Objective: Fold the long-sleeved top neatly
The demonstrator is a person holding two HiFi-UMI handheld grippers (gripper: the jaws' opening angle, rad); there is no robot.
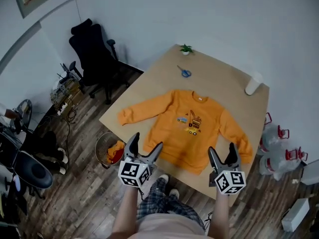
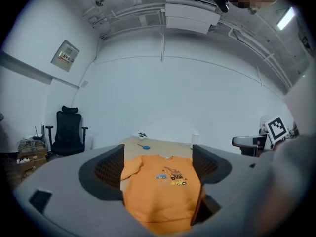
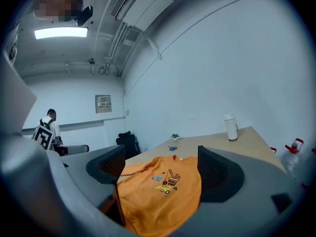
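Orange long-sleeved top (image 1: 194,126) lies flat, front side up, on the light wooden surface (image 1: 224,76). The collar points away from the person and the hem lies along the near edge. A printed graphic of construction vehicles sits on the chest. One sleeve (image 1: 144,108) extends out to the person's left, with its cuff close to the left edge of the surface. The other sleeve (image 1: 234,131) angles down along the body of the garment, with its cuff near the hem corner.

The left tool (image 1: 146,142) hovers over the near left part of the hem. Its jaws stand wide apart and grip nothing – the left gripper view shows only the top lying beyond and below them. The right tool (image 1: 222,151) hovers over the near right part of the hem, beside the angled sleeve. Its jaws are likewise wide apart and empty. Neither tool touches the fabric.

Blue-handled scissors (image 1: 185,72) lie beyond the collar, well apart from the top. A small potted plant (image 1: 186,49) stands at the far corner. A white bottle (image 1: 253,83) stands near the right edge. On the floor, a black office chair (image 1: 94,54) stands to the left of the surface, and a round basket (image 1: 110,148) holding orange material stands near its left corner.
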